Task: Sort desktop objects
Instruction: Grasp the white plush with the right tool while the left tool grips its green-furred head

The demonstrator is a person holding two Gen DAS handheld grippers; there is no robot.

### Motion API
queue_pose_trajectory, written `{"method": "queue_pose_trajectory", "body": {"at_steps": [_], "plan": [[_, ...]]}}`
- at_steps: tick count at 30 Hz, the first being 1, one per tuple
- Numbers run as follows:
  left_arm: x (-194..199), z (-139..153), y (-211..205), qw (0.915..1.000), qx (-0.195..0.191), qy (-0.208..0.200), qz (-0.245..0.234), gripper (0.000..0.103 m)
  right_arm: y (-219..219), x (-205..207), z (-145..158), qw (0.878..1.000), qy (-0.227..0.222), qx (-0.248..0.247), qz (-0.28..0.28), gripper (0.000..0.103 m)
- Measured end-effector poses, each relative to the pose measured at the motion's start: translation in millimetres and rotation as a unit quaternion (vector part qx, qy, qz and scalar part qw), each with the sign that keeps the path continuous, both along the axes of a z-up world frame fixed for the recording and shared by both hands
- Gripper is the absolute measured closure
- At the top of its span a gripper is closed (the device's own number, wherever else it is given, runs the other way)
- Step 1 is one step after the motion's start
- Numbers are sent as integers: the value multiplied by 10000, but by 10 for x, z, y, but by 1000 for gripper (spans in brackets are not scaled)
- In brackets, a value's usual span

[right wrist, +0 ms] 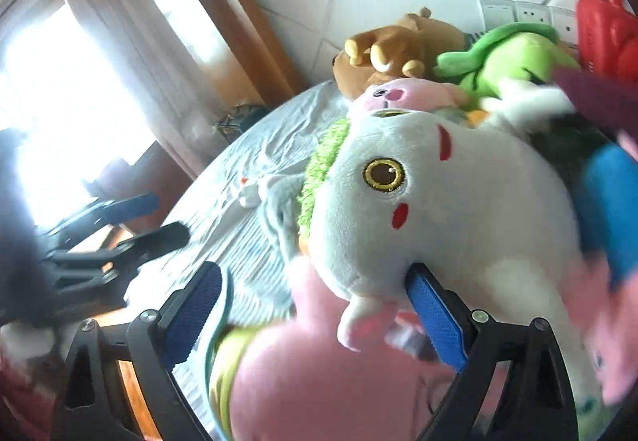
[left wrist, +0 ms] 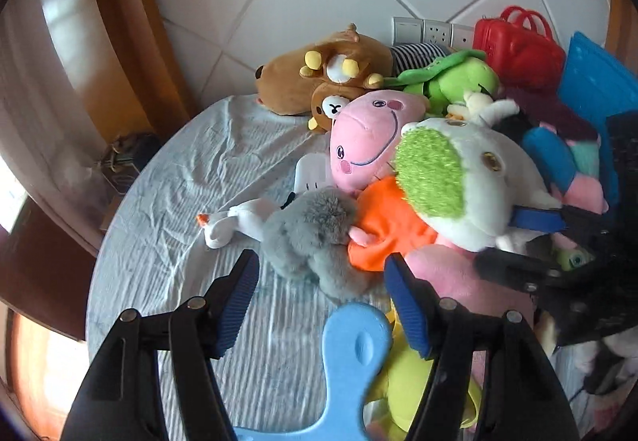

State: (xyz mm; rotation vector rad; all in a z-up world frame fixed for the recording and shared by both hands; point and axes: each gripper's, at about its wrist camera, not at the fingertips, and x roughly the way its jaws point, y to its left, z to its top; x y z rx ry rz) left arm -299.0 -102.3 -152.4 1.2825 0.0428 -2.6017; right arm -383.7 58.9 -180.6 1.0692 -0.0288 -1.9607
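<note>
Right gripper [right wrist: 315,305] wide open against the white plush [right wrist: 430,209], nothing pinched yet.
Plush sits atop the toy heap; closing could snag the pink plush [right wrist: 295,369] underneath. Left gripper [left wrist: 321,287] hangs open too.

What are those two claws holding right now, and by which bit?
Left gripper is open and holds nothing. Right gripper is open around the white plush; one finger touches its underside, but no firm hold shows.
</note>
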Motion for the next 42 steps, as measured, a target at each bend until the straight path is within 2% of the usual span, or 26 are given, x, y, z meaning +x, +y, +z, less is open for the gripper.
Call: {"method": "queue_pose_trajectory", "body": {"at_steps": [2, 5, 10, 12, 13, 15, 17, 19, 20, 21, 22, 24, 25, 27, 29, 32, 34, 37, 42], "plan": [[-76, -38, -31, 9997, 205, -24, -99, 37, -80, 12, 43, 9999, 76, 123, 2, 8], [-221, -106, 132, 9979, 571, -47, -308, 37, 132, 102, 57, 9988, 224, 397, -197, 8], [-426, -203, 583, 9923, 1021, -90, -689, 24, 684, 83, 95, 9905, 305, 794, -1082, 4], [-467, -212, 780, 9888, 1193, -81, -897, 23, 925, 6, 69, 9863, 318, 936, -1320, 0], [-495, -232, 865, 9885, 1161, -117, -967, 21, 977, -27, 50, 9855, 323, 970, -1355, 0], [-569, -308, 1029, 9909, 864, -249, -1001, 20, 1079, -90, 15, 9840, 331, 1032, -1417, 0], [-657, -418, 1123, 9940, 481, -407, -893, 20, 1137, -141, -2, 9842, 307, 1047, -1392, 0], [-717, -502, 1106, 9954, 290, -467, -783, 20, 1114, -167, -50, 9860, 295, 1056, -1259, 2], [-744, -546, 1076, 9951, 340, -501, -785, 20, 1096, -183, -74, 9868, 291, 1063, -1183, 9], [-770, -586, 1052, 9947, 375, -531, -797, 20, 1044, -213, -102, 9879, 295, 1089, -1068, 20], [-796, -614, 1045, 9943, 377, -546, -832, 20, 990, -250, -137, 9883, 307, 1139, -970, 25], [-857, -677, 1052, 9926, 370, -595, -989, 32, 917, -288, -214, 9890, 260, 1196, -832, 39], [-891, -712, 1063, 9914, 375, -627, -1084, 43, 880, -315, -261, 9893, 230, 1221, -770, 40], [-957, -798, 1089, 9889, 446, -707, -1229, 56, 778, -411, -366, 9883, 214, 1342, -688, 40], [-1052, -906, 1059, 9874, 528, -875, -1210, 99, 714, -488, -430, 9875, 200, 1427, -643, 39], [-1081, -860, 995, 9879, 522, -812, -1215, 100, 678, -495, -402, 9877, 254, 1440, -563, 39], [-1001, -723, 955, 9885, 481, -659, -1270, 100, 665, -391, -203, 9936, 366, 999, -382, 39], [-772, -534, 759, 9920, 330, -487, -1114, 100, 503, -317, -15, 9964, 371, 727, -242, 39], [-409, -342, 344, 9956, 219, -445, -789, 100, 267, -66, 12, 9978, 262, 611, 36, 39]]}}
